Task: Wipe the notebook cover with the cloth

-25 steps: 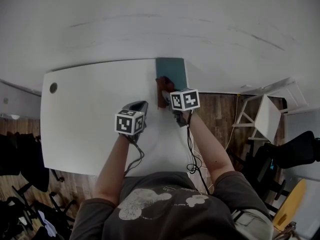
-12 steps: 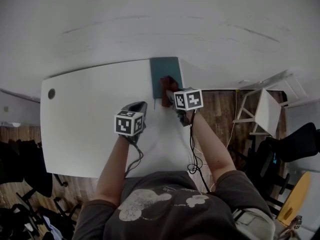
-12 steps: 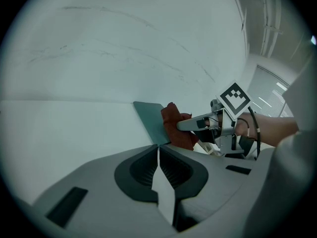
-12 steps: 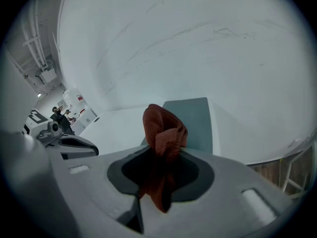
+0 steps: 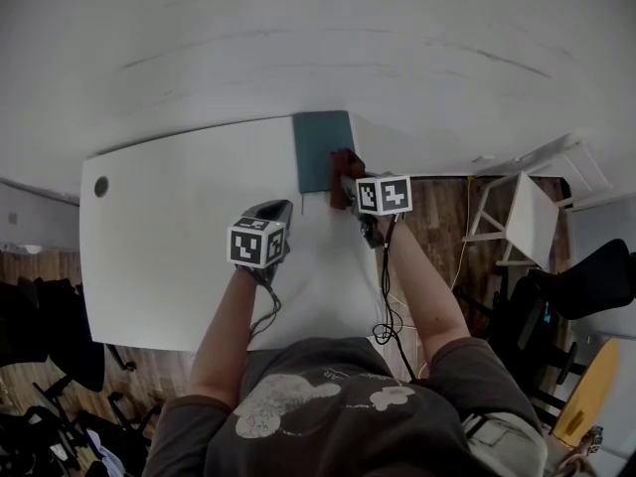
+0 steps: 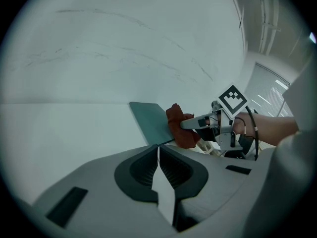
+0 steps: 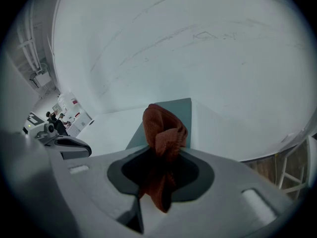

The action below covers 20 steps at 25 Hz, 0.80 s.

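Right gripper view, bunched rust-red cloth (image 7: 161, 130) (clamped), flat teal notebook (image 7: 184, 112) beyond

Table (image 5: 179, 246): white, a round hole (image 5: 101, 186) toward 10 o'clock.
Notebook (image 5: 316, 147): flat at the far edge, 1 o'clock.

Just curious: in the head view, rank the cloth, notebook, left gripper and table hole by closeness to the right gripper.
1. cloth, held in the right gripper.
2. notebook, just ahead of it.
3. left gripper, to its left.
4. table hole, far left.
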{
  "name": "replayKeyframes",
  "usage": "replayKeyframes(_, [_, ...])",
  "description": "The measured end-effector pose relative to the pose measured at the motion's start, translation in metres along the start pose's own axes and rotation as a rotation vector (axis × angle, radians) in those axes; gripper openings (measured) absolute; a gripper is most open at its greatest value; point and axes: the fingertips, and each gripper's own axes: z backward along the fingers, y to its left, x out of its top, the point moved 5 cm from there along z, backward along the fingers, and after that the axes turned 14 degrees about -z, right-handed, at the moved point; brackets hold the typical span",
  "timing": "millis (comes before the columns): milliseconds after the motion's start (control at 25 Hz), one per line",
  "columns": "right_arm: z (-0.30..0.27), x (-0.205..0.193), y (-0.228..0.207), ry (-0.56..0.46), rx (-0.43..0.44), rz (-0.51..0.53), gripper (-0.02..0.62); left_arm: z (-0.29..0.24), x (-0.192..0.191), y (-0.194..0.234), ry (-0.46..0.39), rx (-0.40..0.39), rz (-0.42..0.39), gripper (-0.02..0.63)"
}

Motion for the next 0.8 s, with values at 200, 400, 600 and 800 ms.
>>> replayKeyframes(200, [0.01,-0.001,-0.014,-0.012,-0.017,-0.033,0.107,0.002,-0.001,-0.007,0.007,0.007,-0.002,0.008])
replayKeyframes(400, [0.021,-0.002,-0.029,-0.024,-0.038,-0.057,0.107,0.003,-0.002,-0.015,0.006,0.015,0.005,0.006])
replayKeyframes(600, [0.03,-0.008,-0.038,-0.031,-0.039,-0.073,0.108,0.008,-0.005,-0.026,0.007,0.029,0.007,0.006])
replayKeyframes(800, [0.036,-0.011,-0.044,-0.034,-0.026,-0.083,0.108,0.014,-0.006,-0.037,0.007,0.053,0.005,0.006])
